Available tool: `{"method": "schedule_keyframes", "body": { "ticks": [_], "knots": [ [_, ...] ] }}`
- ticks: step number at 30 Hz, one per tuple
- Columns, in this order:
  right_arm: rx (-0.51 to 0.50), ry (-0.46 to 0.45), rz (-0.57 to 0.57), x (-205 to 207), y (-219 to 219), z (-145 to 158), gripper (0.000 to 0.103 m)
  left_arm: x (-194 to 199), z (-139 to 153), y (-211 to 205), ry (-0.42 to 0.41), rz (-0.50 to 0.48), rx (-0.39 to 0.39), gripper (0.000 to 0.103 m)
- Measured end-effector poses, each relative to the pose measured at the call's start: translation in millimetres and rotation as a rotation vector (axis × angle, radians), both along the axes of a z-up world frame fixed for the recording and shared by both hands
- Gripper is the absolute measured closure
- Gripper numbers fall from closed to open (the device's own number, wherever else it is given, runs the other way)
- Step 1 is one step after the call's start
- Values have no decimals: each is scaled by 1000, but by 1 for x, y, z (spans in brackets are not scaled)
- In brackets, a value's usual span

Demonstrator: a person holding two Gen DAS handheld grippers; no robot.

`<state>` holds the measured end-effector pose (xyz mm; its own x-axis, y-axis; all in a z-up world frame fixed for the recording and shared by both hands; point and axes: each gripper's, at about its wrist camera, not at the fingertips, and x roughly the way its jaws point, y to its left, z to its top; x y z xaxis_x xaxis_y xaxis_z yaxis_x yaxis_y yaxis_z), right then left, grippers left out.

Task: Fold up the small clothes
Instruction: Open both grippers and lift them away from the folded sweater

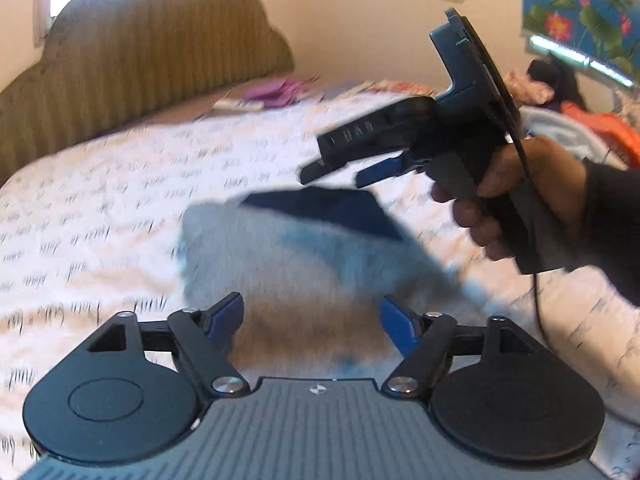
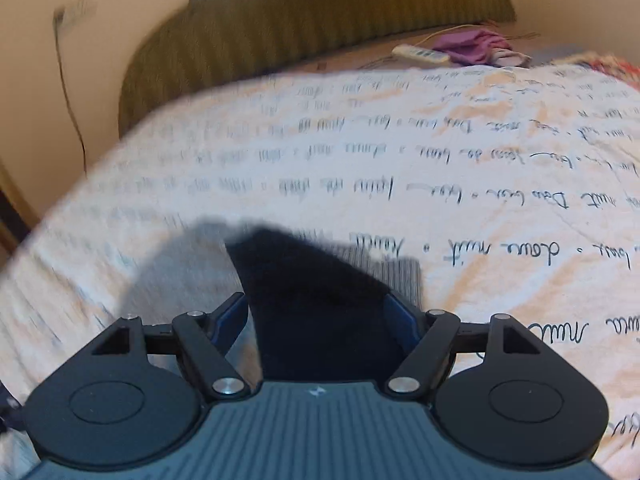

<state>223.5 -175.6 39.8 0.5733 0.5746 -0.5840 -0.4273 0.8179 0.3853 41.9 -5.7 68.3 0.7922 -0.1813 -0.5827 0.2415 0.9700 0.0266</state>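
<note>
While the cloth (image 1: pixel 320 216) lies on the bed (image 1: pixel 120 184), we see L gripper (image 1: pixel 312 316) spread, empty; R gripper (image 2: pixel 320 316) spread, cloth between, unpinched.

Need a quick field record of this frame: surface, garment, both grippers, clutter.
surface: bed with a script-print cover, ribbed olive headboard
garment: small dark navy cloth lying on the cover, blurred
left gripper: jaws open, nothing between the pads, above the near edge of the cloth
right gripper: jaws open, over the cloth; grip not seen
right hand: around the gripper handle, dark sleeve
clutter: purple cloth and white power strip near the headboard
</note>
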Motion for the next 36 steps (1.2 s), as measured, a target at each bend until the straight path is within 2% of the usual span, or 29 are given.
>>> {"method": "schedule_keyframes", "body": {
  "ticks": [2,3,5,6,8,9,11,14,16,19,20,21,22,23,24,25,28,31,33,36],
  "knots": [
    [81,22,8,7,-2,8,28,11,-1,-6,-9,-17,31,20],
    [81,34,18,11,2,8,27,19,-7,-9,6,-25,53,20],
    [-1,91,31,24,15,-7,25,38,-28,-12,91,-41,75,20],
    [-65,155,23,32,19,-24,25,44,-39,-11,102,-48,73,20],
    [-77,100,27,29,14,-36,25,35,-38,-13,46,-63,105,21],
    [-67,113,16,27,10,-33,25,27,-32,-13,29,-59,109,24],
    [-34,119,-15,12,-2,-16,25,2,-19,-7,-43,-81,80,22],
    [96,61,48,-33,-25,5,24,-35,-13,-8,-138,-140,133,21],
    [184,108,129,-60,-32,5,24,-49,-16,-12,-156,-183,166,21],
    [337,280,227,-79,-34,-18,24,-56,-33,-12,-52,-270,154,23],
    [328,325,231,-83,-32,-30,25,-54,-41,-9,-4,-283,167,25],
    [267,346,205,-84,-31,-43,26,-52,-51,-6,48,-294,193,29],
    [261,342,192,-84,-36,-54,30,-52,-57,-1,53,-294,204,30],
    [305,353,174,-82,-46,-59,45,-55,-57,7,31,-286,193,32],
    [344,410,131,-77,-56,-64,60,-55,-54,10,39,-270,188,36],
    [355,437,98,-77,-63,-62,66,-58,-48,11,34,-249,195,37],
    [340,398,93,-89,-68,-43,64,-66,-30,13,-35,-224,200,37],
    [363,359,118,-106,-75,-29,56,-72,-25,11,-79,-196,226,37],
    [402,371,116,-109,-78,-28,56,-68,-33,9,-54,-182,249,37],
    [429,380,141,-112,-75,-27,56,-63,-46,3,-15,-183,277,46]
  ]
}}
